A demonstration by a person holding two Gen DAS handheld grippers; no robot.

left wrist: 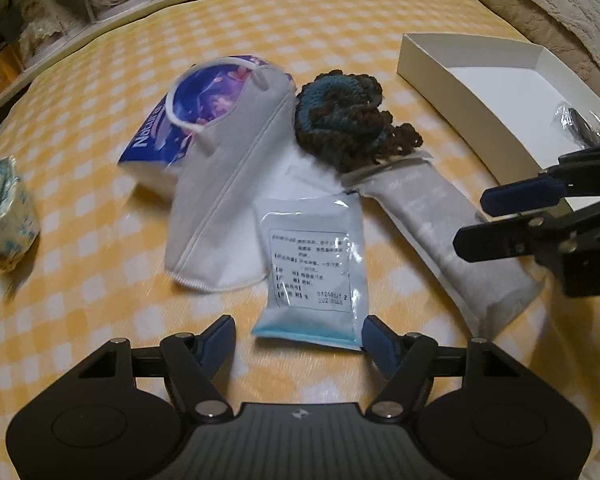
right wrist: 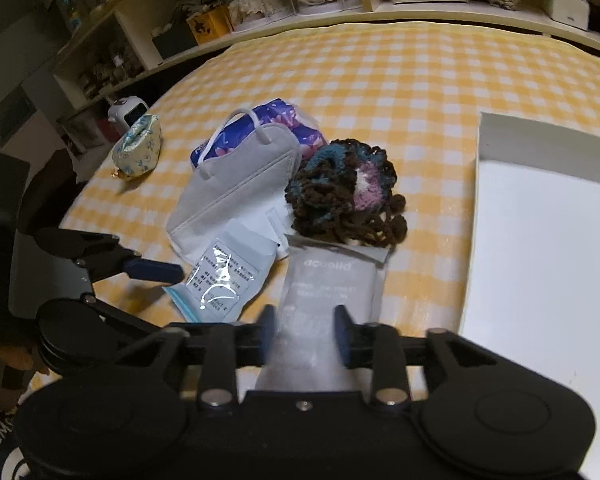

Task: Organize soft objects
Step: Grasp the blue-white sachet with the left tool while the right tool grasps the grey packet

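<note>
A pile of soft things lies on the yellow checked cloth: a grey face mask [left wrist: 224,200] [right wrist: 240,188], a blue-purple tissue pack [left wrist: 172,128] [right wrist: 284,124] under it, a brown-teal crocheted piece [left wrist: 348,120] [right wrist: 344,196], a clear sachet with a label [left wrist: 312,264] [right wrist: 224,280] and a long grey packet [left wrist: 440,232] [right wrist: 324,292]. My left gripper [left wrist: 300,344] is open, its fingers either side of the sachet's near end. My right gripper [right wrist: 304,332] [left wrist: 472,220] has its jaws around the grey packet's near end, seemingly pinching it.
An open white box [left wrist: 460,92] [right wrist: 540,240] stands to the right with a shiny wrapped item [left wrist: 580,124] inside. A small floral pouch [left wrist: 4,216] [right wrist: 138,148] lies at the left. A beige fluffy blanket [left wrist: 540,0] is at the far right. Shelves run behind.
</note>
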